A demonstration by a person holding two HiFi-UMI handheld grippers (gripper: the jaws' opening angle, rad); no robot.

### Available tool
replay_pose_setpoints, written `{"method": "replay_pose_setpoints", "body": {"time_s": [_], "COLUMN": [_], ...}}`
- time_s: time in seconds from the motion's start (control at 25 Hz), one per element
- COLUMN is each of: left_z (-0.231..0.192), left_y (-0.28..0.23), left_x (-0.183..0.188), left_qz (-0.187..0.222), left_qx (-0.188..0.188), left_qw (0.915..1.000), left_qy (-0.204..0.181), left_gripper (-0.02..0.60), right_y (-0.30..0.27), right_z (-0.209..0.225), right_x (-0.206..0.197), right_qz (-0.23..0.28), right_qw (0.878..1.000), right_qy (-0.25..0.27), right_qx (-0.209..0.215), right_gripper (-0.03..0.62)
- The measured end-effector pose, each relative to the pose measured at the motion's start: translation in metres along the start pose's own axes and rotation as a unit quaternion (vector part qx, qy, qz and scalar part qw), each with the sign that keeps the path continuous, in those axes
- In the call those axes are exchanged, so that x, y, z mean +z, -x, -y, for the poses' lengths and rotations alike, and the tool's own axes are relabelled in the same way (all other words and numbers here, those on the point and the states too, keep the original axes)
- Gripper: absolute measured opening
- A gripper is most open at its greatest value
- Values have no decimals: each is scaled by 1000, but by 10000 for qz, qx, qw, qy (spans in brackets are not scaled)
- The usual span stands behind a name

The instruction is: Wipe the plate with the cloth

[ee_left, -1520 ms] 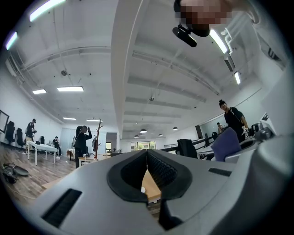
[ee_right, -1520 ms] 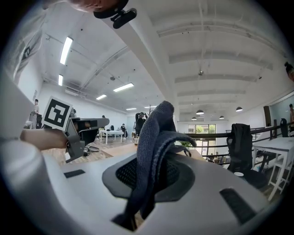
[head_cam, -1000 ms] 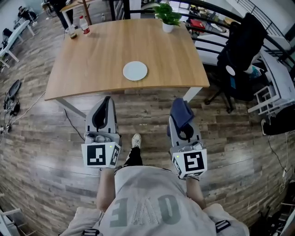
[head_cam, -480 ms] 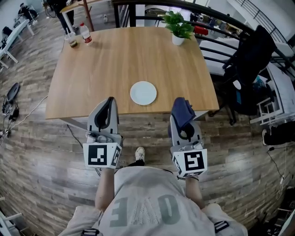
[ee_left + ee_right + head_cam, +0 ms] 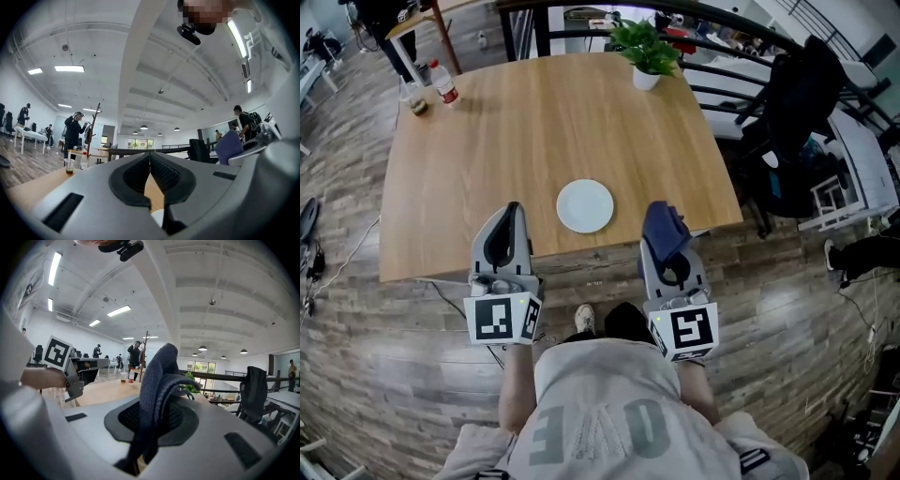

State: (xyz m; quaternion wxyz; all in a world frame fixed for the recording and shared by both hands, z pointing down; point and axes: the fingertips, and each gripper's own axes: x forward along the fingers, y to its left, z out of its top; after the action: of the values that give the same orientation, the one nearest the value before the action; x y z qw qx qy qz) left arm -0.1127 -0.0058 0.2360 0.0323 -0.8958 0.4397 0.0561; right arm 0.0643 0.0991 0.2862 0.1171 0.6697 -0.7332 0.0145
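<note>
The white plate [image 5: 585,205] lies on the wooden table [image 5: 487,150], near its near edge and between the two grippers as the head view shows them. The left gripper [image 5: 510,217] has its jaws clenched together with nothing in them. The right gripper [image 5: 668,251] is clamped on a dark blue cloth [image 5: 664,225], which bunches up above its jaws.

A potted plant [image 5: 644,49] stands at the far edge of the table. A bottle [image 5: 443,82] with a red cap and a cup [image 5: 415,98] stand at the far left corner, all well apart from the plate. A black office chair [image 5: 797,122] sits beyond the table's right side.

Each gripper carries a cube with black square markers. The person's shirt [image 5: 600,412] bears large pale letters that I cannot read with certainty, and the bottle's label is too small to read.
</note>
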Motion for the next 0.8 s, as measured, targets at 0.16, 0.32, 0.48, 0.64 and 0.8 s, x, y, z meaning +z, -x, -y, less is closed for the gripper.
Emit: {"method": "replay_pose_setpoints", "body": {"time_s": [0.16,0.32,0.48,0.64,0.8], "left_z": [-1,1,2,2,3], "left_y": [-12,-27,-42,-64,-93], "left_x": [-10,-14,-11,-5,3], "left_qz": [-61,-144,-158,-128,-26], "left_qx": [-53,8,43,140,207], "left_qw": [9999,9997,9994,9989,9984], "left_qy": [115,-221,-314,-424,-529], "left_gripper": [9,9,9,9,9], "right_y": [-2,-14,-34,-61,-81], "right_z": [9,16,24,31,35], "right_x": [1,14,23,29,42], "right_qz": [-93,73,244,430,671], "right_qw": [9999,9997,9993,9973,9916], "right_qy": [12,219,225,284,371], "right_qx": [-101,-8,148,532,1044], "right_gripper": [57,57,57,57,57]}}
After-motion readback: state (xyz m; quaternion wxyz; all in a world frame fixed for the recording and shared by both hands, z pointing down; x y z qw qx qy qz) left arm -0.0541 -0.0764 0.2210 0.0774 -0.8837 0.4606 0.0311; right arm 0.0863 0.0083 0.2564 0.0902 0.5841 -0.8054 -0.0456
